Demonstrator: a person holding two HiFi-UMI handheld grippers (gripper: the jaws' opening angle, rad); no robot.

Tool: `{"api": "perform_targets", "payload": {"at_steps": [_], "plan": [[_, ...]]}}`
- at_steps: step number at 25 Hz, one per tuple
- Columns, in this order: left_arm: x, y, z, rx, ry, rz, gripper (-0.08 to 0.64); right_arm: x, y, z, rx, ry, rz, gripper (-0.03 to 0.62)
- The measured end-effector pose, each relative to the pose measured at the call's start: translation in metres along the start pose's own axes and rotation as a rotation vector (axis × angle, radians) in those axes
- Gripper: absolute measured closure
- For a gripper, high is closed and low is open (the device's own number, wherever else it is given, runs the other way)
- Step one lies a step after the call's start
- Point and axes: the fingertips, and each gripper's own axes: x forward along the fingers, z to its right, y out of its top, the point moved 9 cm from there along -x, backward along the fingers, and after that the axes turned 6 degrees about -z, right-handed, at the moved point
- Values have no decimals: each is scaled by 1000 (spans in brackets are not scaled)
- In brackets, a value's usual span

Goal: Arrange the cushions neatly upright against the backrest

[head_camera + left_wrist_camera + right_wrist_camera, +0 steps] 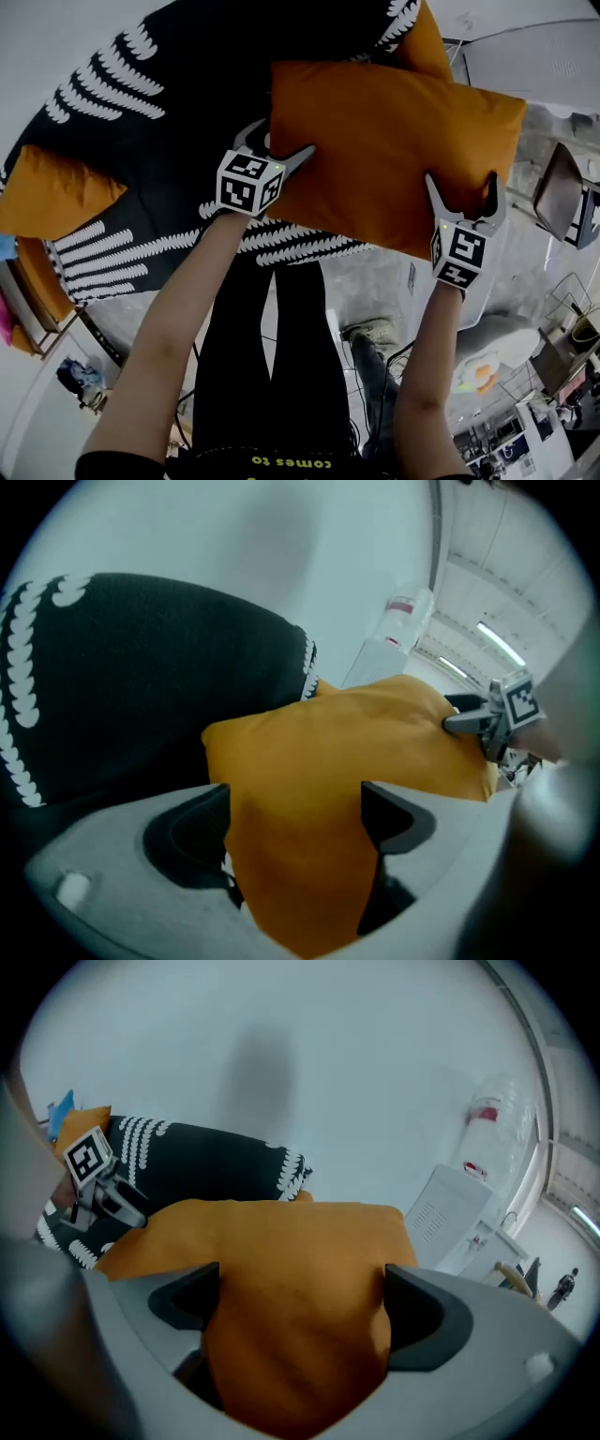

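Note:
A large orange cushion (394, 150) is held up in the air over the black sofa (169, 112) with white leaf print. My left gripper (279, 141) grips its left edge, and the fabric fills the gap between the jaws (295, 827). At its lower right edge my right gripper (461, 192) is clamped the same way (300, 1307). Each gripper view shows the cushion (356, 742) (291, 1241) and the other gripper at its far side. A second orange cushion (47, 192) lies at the sofa's left end. A third orange cushion (427, 42) peeks out behind the held one.
The person's legs in black trousers (272, 356) stand close to the sofa's front edge on the grey floor. A dark chair (558, 192) and clutter stand at the right. A white unit (450, 1208) stands by the pale wall beyond the sofa.

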Motion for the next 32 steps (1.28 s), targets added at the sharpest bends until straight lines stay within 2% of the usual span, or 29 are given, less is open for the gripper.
{"api": "perform_targets", "payload": {"at_steps": [5, 8, 10, 13, 14, 18, 21, 24, 28, 32], "plan": [[33, -2, -6, 0, -53, -43, 120, 8, 0, 4, 14, 13, -22, 58], [37, -3, -5, -4, -86, -68, 149, 6, 1, 4, 9, 12, -41, 120], [30, -2, -3, 12, -75, -90, 215, -1, 3, 4, 13, 0, -22, 196], [17, 0, 0, 72, 13, -114, 423, -12, 2, 4, 38, -9, 15, 321], [14, -1, 1, 80, 33, -113, 464, -15, 1, 4, 45, -7, 21, 351], [1, -3, 3, 92, 47, -96, 545, -28, 2, 1, 75, 1, 48, 444], [-10, -2, 8, 113, 67, -79, 555, -42, 6, 2, 120, 8, 106, 506], [-25, -6, 12, 102, 80, -49, 557, -55, 5, 1, 154, 23, 154, 553], [-64, -15, 8, 62, 116, -1, 557, -74, 4, -17, 195, 58, 164, 567], [-121, -16, -6, 24, 198, 82, 557, -85, 20, -44, 232, 120, 198, 571]]}}
